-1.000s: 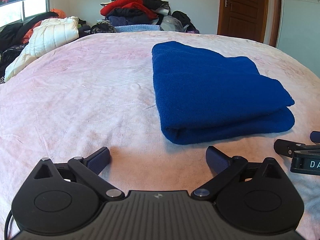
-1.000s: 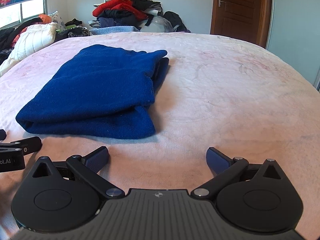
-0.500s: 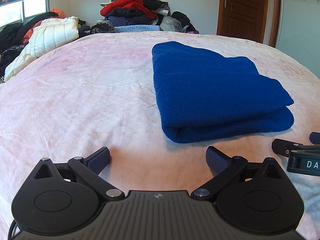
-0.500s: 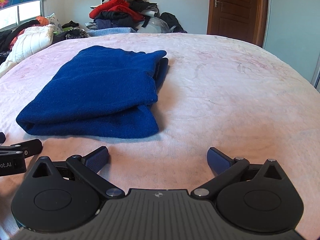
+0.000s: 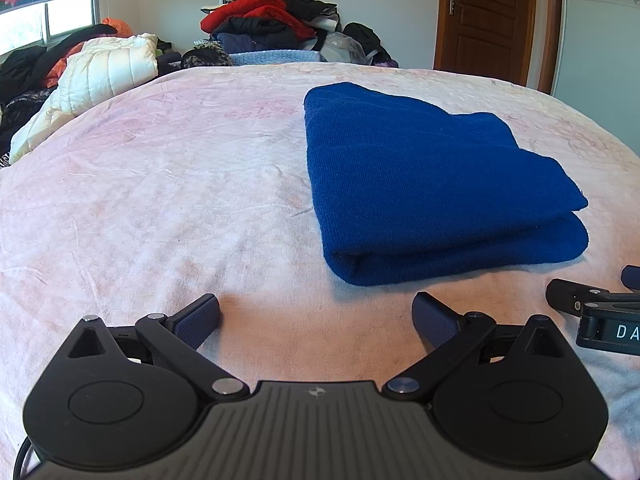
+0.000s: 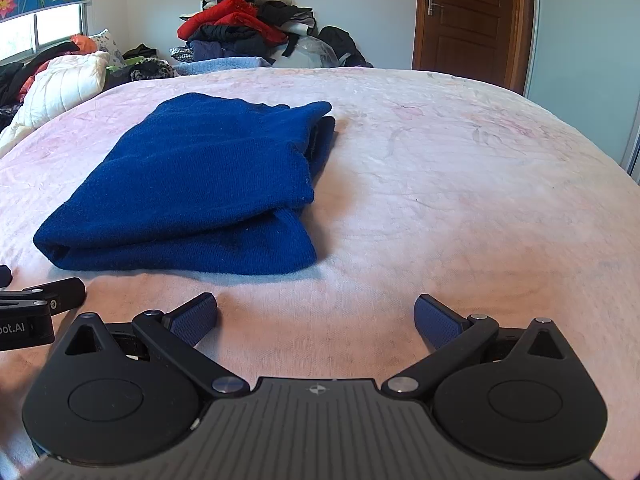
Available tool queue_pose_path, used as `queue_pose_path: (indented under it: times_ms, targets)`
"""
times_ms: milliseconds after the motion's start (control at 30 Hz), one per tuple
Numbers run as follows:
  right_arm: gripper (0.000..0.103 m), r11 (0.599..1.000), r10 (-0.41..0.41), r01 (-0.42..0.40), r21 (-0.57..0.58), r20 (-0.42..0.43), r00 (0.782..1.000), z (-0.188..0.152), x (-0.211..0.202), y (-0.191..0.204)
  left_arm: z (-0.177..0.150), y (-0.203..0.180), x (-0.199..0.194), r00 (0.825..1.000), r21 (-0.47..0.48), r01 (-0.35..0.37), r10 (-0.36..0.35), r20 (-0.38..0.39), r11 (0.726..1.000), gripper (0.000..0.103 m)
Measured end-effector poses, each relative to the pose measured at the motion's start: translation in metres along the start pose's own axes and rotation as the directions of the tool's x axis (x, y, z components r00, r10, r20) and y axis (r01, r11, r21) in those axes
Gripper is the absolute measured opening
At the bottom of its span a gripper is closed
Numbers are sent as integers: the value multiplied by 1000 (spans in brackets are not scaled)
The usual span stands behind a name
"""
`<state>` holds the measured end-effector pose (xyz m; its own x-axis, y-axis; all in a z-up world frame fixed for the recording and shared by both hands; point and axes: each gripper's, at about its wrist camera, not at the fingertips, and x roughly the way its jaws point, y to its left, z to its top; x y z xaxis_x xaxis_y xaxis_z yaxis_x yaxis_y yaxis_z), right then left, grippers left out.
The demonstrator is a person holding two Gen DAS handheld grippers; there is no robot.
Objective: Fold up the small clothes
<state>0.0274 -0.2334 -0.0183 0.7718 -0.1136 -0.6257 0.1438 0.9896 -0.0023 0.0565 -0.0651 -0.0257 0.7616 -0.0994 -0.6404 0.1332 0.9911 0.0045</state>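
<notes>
A dark blue knitted garment (image 5: 432, 184) lies folded into a thick rectangle on the pink bedspread (image 5: 160, 200). In the right wrist view the same blue garment (image 6: 200, 188) sits ahead and to the left, its folded edge facing me. My left gripper (image 5: 316, 316) is open and holds nothing, just short of the garment's near left corner. My right gripper (image 6: 316, 316) is open too, with bare bedspread (image 6: 460, 200) between its fingers, right of the garment. Each gripper shows at the other view's edge.
A heap of red, black and grey clothes (image 5: 268, 20) rises beyond the far edge of the bed. A white quilted jacket (image 5: 100, 76) and dark clothes lie at the far left by a window. A brown wooden door (image 5: 488, 20) stands at the back right.
The right gripper has drawn back slightly and its view has shifted a little to the left. The left gripper and the folded garment have barely moved.
</notes>
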Motion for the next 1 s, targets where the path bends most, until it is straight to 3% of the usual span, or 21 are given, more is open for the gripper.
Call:
queue_pose_path:
  times_ms: [1000]
  targets:
    - [102, 1000, 6, -6, 4, 6, 1000, -3, -3, -1, -1, 1, 0, 1000, -2, -2, 2, 2, 1000, 103]
